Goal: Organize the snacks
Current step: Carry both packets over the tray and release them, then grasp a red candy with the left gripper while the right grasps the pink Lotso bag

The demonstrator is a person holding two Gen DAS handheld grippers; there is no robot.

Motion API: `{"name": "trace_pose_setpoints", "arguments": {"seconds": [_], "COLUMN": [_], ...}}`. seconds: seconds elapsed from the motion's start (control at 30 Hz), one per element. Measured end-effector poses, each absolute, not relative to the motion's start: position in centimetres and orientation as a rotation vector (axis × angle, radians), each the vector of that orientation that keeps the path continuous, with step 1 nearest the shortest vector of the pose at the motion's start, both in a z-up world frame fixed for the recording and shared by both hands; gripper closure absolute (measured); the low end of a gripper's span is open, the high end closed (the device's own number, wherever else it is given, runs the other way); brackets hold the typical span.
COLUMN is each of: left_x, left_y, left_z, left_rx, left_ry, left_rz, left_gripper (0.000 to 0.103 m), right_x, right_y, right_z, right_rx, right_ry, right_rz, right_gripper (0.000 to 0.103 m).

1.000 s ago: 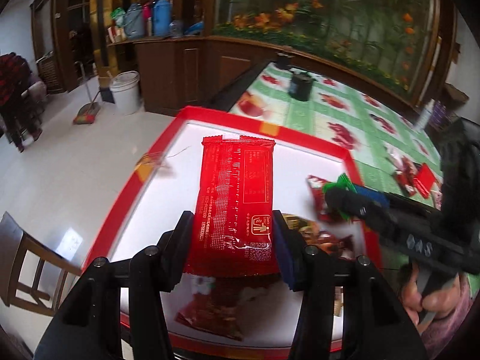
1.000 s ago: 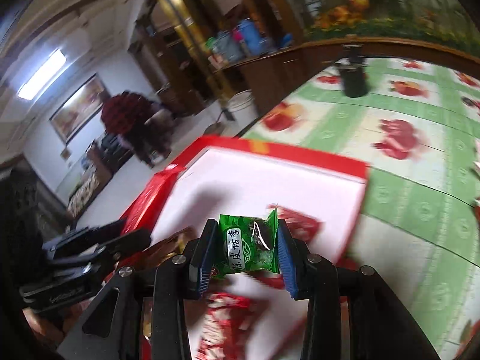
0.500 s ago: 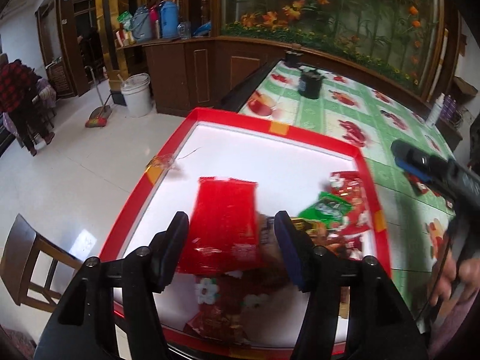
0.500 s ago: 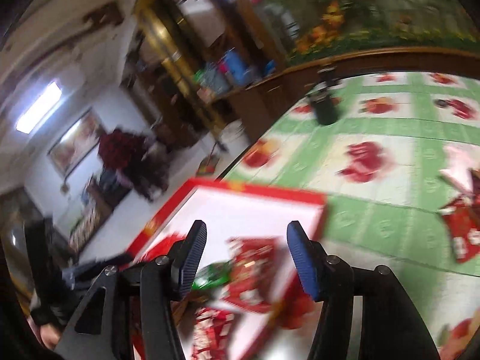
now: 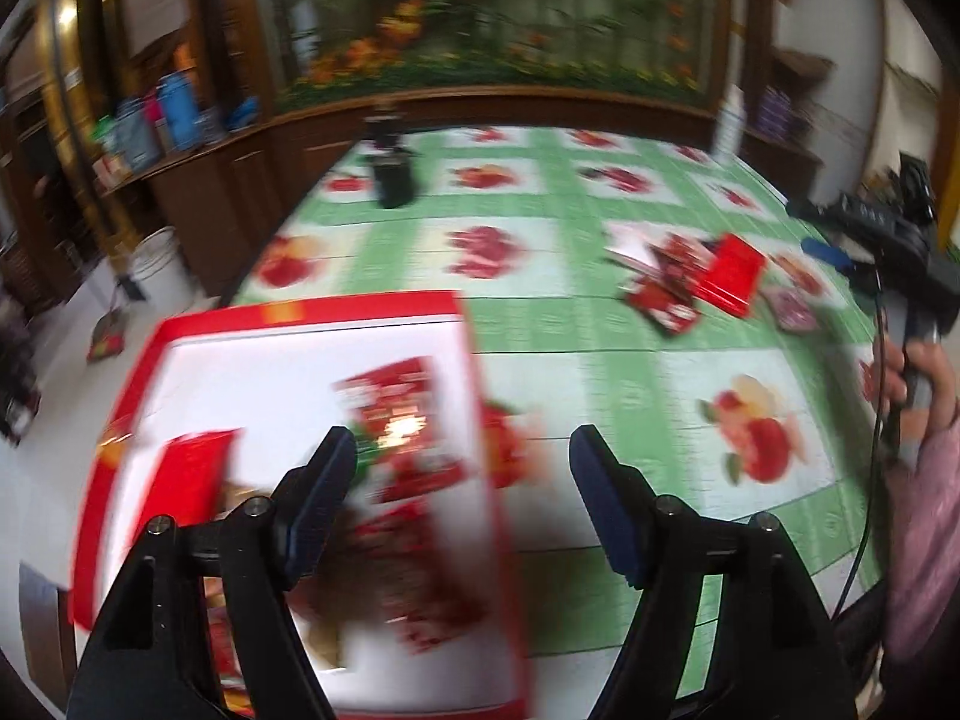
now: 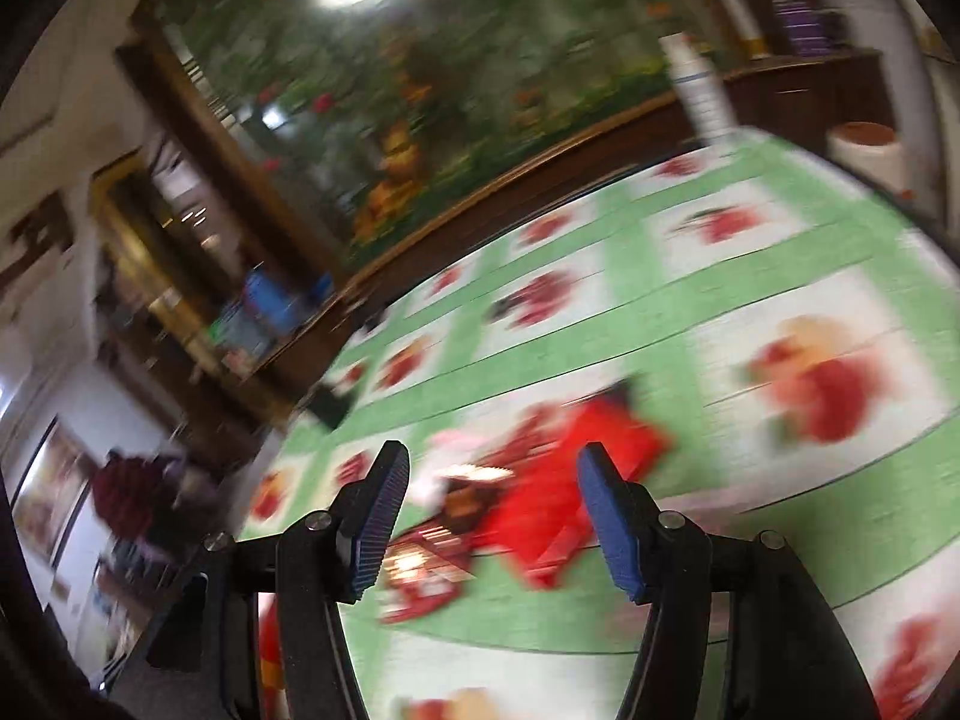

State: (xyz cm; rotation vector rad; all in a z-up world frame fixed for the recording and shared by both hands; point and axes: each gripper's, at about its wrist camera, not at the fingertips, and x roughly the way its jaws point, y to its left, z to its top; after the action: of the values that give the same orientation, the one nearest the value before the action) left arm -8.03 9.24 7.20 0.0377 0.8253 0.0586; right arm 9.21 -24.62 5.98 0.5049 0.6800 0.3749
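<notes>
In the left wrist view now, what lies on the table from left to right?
Red-rimmed tray holding snack packets → loose pile of red snack packets on the tablecloth → right gripper in the person's hand.

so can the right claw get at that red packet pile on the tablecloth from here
Probably yes: the right claw is open and empty, pointed at the red packet pile, with only bare tablecloth around it.
</notes>
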Motion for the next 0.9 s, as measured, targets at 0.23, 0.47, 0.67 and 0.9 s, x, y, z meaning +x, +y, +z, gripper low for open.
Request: {"name": "trace_pose_setpoints", "arguments": {"seconds": [0.23,0.47,0.67,0.9], "left_x": [-3.9,1.7,5.2,7.4], "left_y": [2.3,0.3,0.2,-0.9], "left_z": [5.9,4.0,2.7,0.9], "left_rx": [0.154,0.069,-0.004,-0.073], "left_ry": [0.876,0.969,0.979,1.003], "left_rz": [-0.044,-0.031,0.019,-0.007], "left_gripper": [0.03,0.03,0.03,0.03], "right_x": [11.0,11.7,11.9,11.9], "right_y": [-29.9,-28.9,-28.4,-27.3], "right_z": [4.1,2.2,1.2,0.8], "right_rx": [0.617,0.583,0.583,0.558], "right_ry": [0.775,0.914,0.987,1.03], "right_rz": [0.255,0.258,0.271,0.285], "right_gripper": [0.039,0.039,0.039,0.039]}}
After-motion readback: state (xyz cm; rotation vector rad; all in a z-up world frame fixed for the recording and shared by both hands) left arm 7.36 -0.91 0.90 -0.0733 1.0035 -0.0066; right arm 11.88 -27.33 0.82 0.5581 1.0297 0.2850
